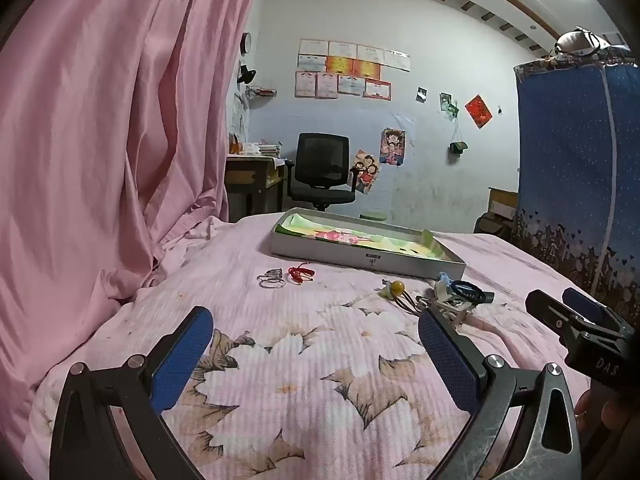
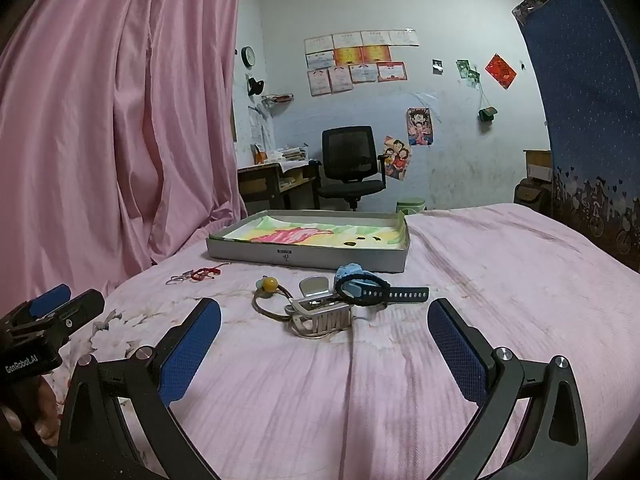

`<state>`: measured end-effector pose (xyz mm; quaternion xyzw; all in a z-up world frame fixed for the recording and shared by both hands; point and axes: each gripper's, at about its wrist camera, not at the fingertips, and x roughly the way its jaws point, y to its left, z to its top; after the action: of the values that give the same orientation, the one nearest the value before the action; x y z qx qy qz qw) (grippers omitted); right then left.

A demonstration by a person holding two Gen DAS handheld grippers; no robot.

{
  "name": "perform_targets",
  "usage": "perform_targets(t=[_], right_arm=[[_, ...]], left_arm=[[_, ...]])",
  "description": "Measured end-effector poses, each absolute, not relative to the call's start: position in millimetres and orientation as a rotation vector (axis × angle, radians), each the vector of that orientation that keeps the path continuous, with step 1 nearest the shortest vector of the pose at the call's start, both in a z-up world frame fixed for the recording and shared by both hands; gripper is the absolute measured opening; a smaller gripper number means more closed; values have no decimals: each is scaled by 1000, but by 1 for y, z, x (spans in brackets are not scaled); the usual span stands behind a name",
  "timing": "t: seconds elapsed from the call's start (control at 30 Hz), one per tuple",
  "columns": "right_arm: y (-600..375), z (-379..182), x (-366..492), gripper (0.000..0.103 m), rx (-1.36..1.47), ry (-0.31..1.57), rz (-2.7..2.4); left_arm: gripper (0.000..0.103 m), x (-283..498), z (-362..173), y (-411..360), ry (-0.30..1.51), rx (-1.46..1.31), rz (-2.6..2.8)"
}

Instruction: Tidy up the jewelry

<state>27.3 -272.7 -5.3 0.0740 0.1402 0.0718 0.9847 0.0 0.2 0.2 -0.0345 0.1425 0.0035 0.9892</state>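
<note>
A bed (image 2: pixel 460 264) with a pink sheet fills both views, and a pink curtain (image 1: pixel 100 140) hangs beyond the left jaw of each gripper. Ahead of both sets of jaws lies a shallow grey box (image 2: pixel 308 254) with a painted lining. The left gripper (image 1: pixel 316 356) is released, its jaws spread wide over the flowered part of the sheet and holding nothing. The right gripper (image 2: pixel 324 344) is also released, jaws wide apart and empty. Just ahead of the right jaws, between them and the box, sit a blue watch (image 2: pixel 372 290), a white hair clip (image 2: pixel 320 314) touching it, and a hair tie with a yellow bead (image 2: pixel 271 284). Further ahead of the left jaws, near the box, lie a red cord (image 1: pixel 301 273) and silver rings (image 1: pixel 272 279) just beside it
</note>
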Motion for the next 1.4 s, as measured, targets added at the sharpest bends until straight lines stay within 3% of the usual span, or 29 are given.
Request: perform_targets(t=[1.4], right_arm=[[-270, -6, 28, 102, 147, 289, 152]], left_arm=[[103, 1, 1, 0, 282, -66, 7]])
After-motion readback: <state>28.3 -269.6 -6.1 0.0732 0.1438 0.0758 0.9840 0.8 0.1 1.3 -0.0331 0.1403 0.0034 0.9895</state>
